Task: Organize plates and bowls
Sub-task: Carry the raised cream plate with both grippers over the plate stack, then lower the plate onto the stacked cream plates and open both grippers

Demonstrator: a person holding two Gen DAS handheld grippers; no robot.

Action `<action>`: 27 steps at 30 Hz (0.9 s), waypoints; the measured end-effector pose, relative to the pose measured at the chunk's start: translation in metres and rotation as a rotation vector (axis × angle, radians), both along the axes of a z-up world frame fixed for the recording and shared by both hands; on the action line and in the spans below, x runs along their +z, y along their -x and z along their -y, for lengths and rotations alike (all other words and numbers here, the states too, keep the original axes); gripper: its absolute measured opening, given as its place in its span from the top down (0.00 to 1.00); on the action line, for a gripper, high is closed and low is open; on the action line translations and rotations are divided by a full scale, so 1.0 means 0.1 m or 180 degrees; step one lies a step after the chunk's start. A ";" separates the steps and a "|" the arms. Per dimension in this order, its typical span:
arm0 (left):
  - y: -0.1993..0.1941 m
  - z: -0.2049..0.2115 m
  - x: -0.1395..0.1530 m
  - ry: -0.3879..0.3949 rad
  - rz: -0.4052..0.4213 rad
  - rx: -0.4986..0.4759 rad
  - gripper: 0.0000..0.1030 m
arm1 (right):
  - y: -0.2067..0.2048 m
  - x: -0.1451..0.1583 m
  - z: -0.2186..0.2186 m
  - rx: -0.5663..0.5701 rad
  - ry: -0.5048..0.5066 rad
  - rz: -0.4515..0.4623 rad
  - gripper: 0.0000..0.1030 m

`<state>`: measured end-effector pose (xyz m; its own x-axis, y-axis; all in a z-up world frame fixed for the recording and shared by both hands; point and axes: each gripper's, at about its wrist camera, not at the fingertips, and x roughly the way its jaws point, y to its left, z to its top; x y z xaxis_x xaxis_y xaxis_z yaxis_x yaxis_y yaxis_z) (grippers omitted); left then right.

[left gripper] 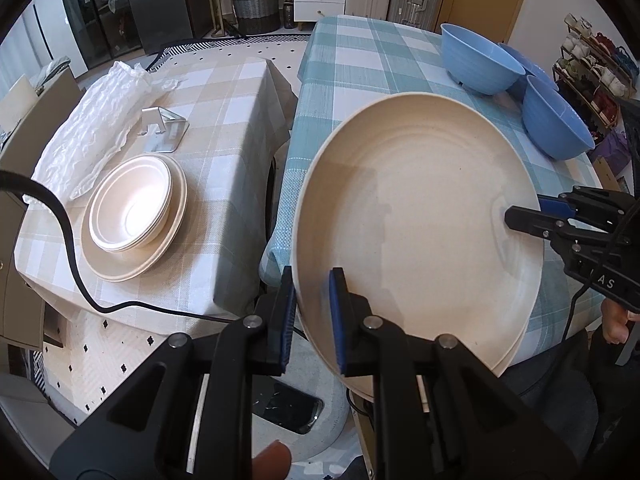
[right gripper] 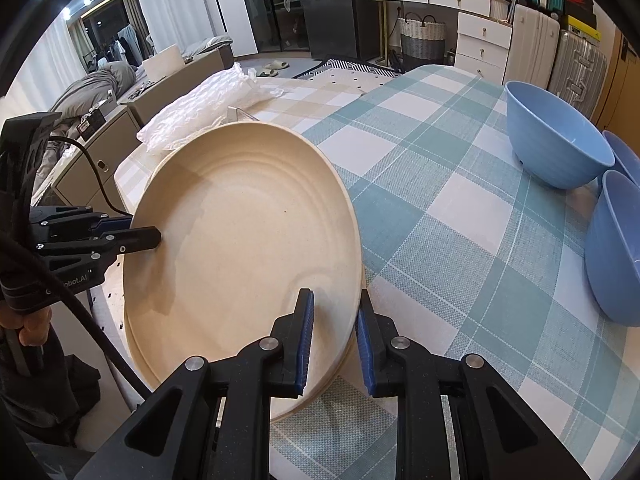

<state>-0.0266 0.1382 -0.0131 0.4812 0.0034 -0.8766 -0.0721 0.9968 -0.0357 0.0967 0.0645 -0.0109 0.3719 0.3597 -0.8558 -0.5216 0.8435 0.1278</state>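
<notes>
A large cream plate (left gripper: 416, 220) is held tilted over the edge of the blue-checked table (left gripper: 360, 64); a second plate seems stacked under it. My left gripper (left gripper: 312, 320) is shut on its near rim, one finger on each face. My right gripper (right gripper: 334, 340) is shut on the opposite rim of the plate (right gripper: 240, 240); it also shows in the left wrist view (left gripper: 524, 216). Cream bowls (left gripper: 132, 204) sit nested on a cream plate (left gripper: 120, 264) on the beige-checked table. Three blue bowls (left gripper: 480, 60) stand at the far right of the blue table.
A metal stand (left gripper: 164, 128) and bubble wrap (left gripper: 92, 128) lie on the beige table (left gripper: 224, 120). A gap separates the two tables. A black cable (left gripper: 72, 240) crosses the beige table. Drawers, a basket and suitcases stand at the back.
</notes>
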 end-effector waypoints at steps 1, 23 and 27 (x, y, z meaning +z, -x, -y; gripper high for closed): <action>0.00 0.00 0.00 0.0003 0.0002 -0.0002 0.87 | -0.01 -0.02 0.01 -0.0004 -0.0009 -0.0012 0.80; 0.00 -0.06 -0.01 -0.0078 0.0021 0.0081 0.72 | -0.03 -0.06 0.15 -0.0140 -0.0035 -0.0019 0.63; 0.02 -0.10 -0.04 -0.0065 0.0012 0.0098 0.60 | -0.03 -0.06 0.19 -0.0161 -0.0089 -0.0024 0.54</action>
<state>-0.0281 0.1479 -0.0166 0.4840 0.0361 -0.8743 -0.1028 0.9946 -0.0158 0.0993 0.0456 -0.0165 0.3837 0.3643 -0.8486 -0.4774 0.8648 0.1554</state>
